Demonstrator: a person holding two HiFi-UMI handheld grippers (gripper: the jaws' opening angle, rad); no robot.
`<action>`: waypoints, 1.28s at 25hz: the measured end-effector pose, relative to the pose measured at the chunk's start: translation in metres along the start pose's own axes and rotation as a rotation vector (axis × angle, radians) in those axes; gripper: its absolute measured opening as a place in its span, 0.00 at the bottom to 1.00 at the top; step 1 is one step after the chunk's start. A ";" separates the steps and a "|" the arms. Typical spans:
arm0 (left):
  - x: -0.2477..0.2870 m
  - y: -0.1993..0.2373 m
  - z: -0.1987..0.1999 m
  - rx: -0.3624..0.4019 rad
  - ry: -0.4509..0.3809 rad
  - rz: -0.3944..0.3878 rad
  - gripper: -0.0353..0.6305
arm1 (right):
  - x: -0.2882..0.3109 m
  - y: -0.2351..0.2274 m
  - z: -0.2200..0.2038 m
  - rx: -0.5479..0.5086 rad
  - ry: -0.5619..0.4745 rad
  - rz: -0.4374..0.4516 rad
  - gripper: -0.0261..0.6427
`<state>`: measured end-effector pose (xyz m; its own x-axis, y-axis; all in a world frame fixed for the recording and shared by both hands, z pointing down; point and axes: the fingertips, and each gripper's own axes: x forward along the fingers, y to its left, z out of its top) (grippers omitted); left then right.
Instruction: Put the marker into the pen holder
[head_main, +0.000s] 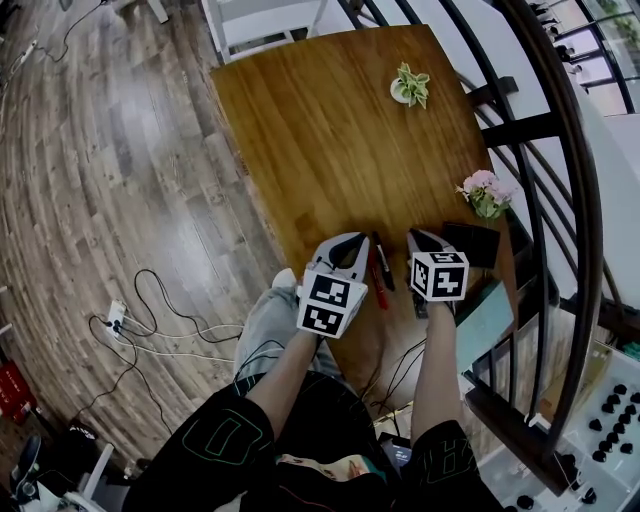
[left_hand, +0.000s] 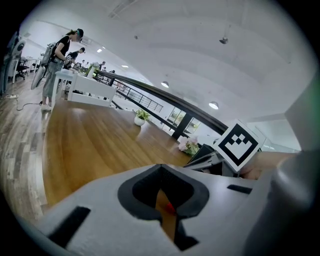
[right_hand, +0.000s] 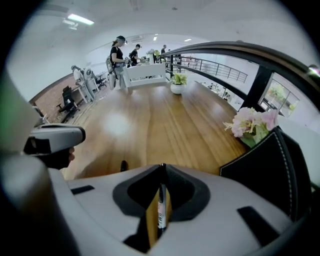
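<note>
Two markers (head_main: 379, 268) lie on the table (head_main: 300, 130) just beside the black pen holder (head_main: 472, 243), and near it hover the left gripper (head_main: 357, 240) and the right gripper (head_main: 415, 236), jaws each pressed together on nothing, so I'd say nothing's done yet: pick-up and drop-in remain.

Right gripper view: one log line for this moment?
left gripper: shut | right gripper: marker in jaw gap, grip unclear | pen holder: close at right, not yet reached

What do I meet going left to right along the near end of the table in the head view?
Left gripper → red marker → black marker → right gripper → pen holder.
</note>
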<state>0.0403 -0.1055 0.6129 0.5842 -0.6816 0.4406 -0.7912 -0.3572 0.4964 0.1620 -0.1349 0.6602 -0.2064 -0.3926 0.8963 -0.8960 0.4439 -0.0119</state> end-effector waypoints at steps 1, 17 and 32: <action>-0.001 -0.002 0.001 0.003 -0.003 -0.003 0.06 | -0.004 0.001 0.002 0.008 -0.016 -0.001 0.10; -0.004 -0.032 0.023 0.055 -0.039 -0.063 0.06 | -0.078 -0.005 0.023 0.174 -0.308 -0.043 0.10; 0.011 -0.088 0.045 0.171 -0.024 -0.159 0.06 | -0.159 -0.044 0.028 0.359 -0.611 -0.073 0.10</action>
<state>0.1081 -0.1099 0.5404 0.7007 -0.6228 0.3480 -0.7102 -0.5625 0.4234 0.2233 -0.1146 0.5058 -0.2300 -0.8393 0.4926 -0.9685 0.1478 -0.2004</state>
